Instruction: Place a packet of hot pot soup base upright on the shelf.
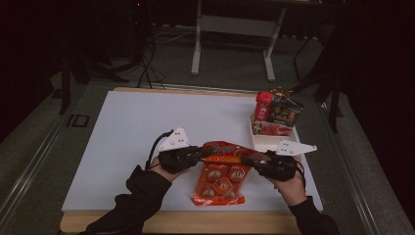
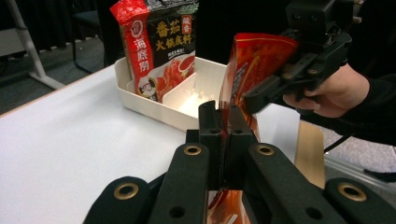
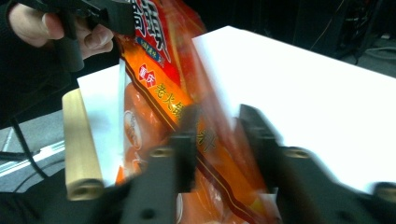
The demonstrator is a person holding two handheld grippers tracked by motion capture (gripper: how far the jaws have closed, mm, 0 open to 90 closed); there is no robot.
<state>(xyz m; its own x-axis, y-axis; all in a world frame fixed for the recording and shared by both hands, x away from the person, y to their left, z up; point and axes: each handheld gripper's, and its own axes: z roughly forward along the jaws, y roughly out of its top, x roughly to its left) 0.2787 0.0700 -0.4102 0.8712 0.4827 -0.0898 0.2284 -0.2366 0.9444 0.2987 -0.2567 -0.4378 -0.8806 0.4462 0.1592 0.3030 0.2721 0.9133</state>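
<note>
An orange-red snack packet with round pieces showing through it hangs lifted over the white tabletop's near edge. My left gripper is shut on the packet's upper left corner; in the left gripper view its jaws pinch the thin foil edge. My right gripper grips the upper right corner, and in the left gripper view this gripper is clamped on the packet's top. The right gripper view is blurred: the packet runs between my jaws, with the left gripper holding it farther off.
A cream divided tray stands at the table's right side. A black and red sauce pouch and a red packet stand upright in its far compartment. The white board lies on a wooden table. Metal table legs stand behind.
</note>
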